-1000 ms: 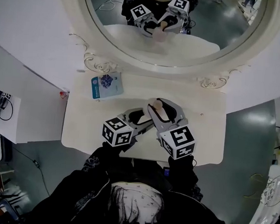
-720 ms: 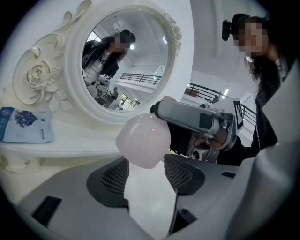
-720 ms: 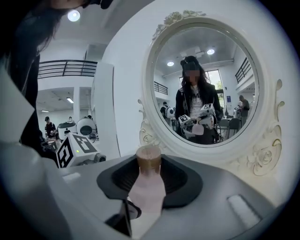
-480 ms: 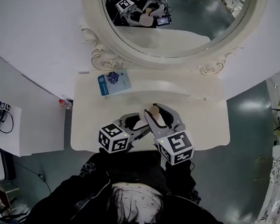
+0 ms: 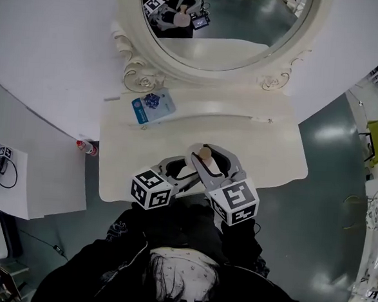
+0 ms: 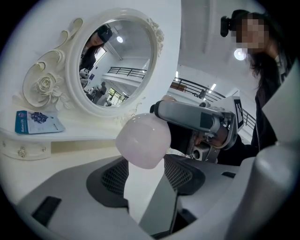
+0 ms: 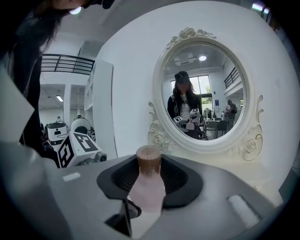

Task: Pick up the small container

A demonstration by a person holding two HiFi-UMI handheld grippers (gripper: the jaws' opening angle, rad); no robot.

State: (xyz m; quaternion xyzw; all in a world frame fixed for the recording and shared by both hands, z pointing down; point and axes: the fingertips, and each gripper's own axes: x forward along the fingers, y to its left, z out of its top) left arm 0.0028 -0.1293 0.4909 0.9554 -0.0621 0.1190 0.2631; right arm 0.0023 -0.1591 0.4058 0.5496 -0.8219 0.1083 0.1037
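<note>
Clamping the small container (image 7: pixel 149 191), a smooth frosted-pink bottle with a stubby brown cork-like cap (image 7: pixel 148 158), the right gripper (image 7: pixel 149 174) holds it over the glossy white vanity table (image 5: pixel 266 152). The left gripper (image 6: pixel 144 174) is parted and empty, with the bottle's rounded base just beyond its mesh-textured pads (image 6: pixel 112 176). A scroll-carved oval mirror (image 7: pixel 206 93) stands behind.

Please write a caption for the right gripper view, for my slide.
Right gripper shut on a small pink container with a brown cap, facing an oval white-framed mirror.
</note>
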